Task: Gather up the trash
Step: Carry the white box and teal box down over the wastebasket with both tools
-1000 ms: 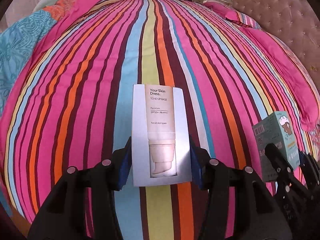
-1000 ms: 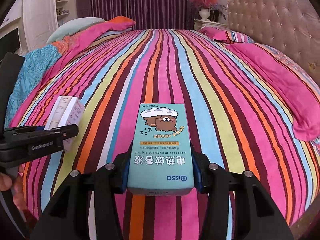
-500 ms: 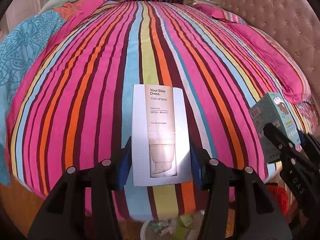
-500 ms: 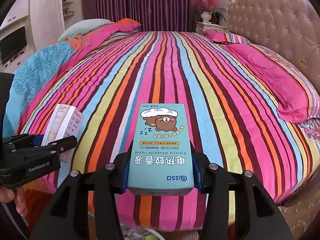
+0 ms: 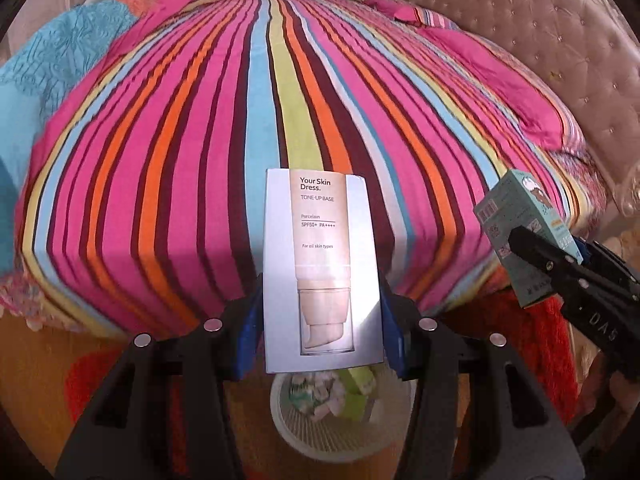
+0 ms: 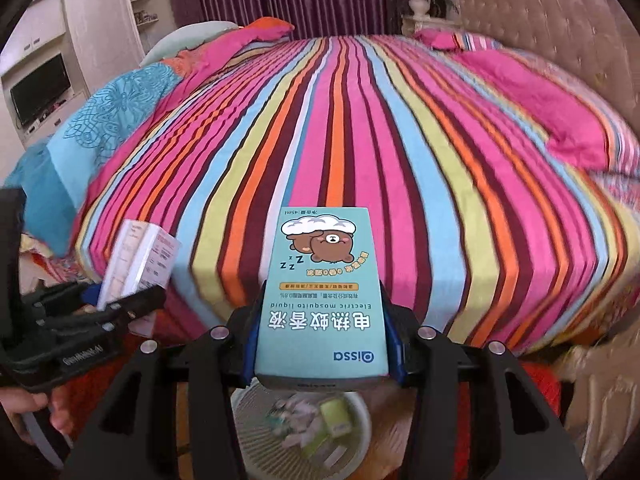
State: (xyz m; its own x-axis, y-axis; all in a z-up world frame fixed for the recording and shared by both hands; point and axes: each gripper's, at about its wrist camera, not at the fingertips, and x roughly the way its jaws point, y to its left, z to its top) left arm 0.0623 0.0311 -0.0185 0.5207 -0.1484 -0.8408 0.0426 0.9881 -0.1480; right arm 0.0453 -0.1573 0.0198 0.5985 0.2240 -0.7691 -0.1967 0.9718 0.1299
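My left gripper (image 5: 322,334) is shut on a white skin-cream box (image 5: 322,272) and holds it above a white slatted waste basket (image 5: 340,436) that has trash in it. My right gripper (image 6: 322,346) is shut on a teal mosquito-liquid box (image 6: 324,292) with a bear on it, above the same basket (image 6: 256,436). The teal box also shows at the right of the left wrist view (image 5: 528,240). The white box shows at the left of the right wrist view (image 6: 138,264).
A bed with a striped cover (image 5: 280,120) fills the view ahead; its near edge hangs just beyond the basket. A padded headboard (image 5: 560,60) is on the right. A red rug (image 5: 536,344) lies on the wooden floor under the basket.
Both grippers have drawn back from over the bed with their boxes. The bed edge, the floor and the waste basket have come into view below them.
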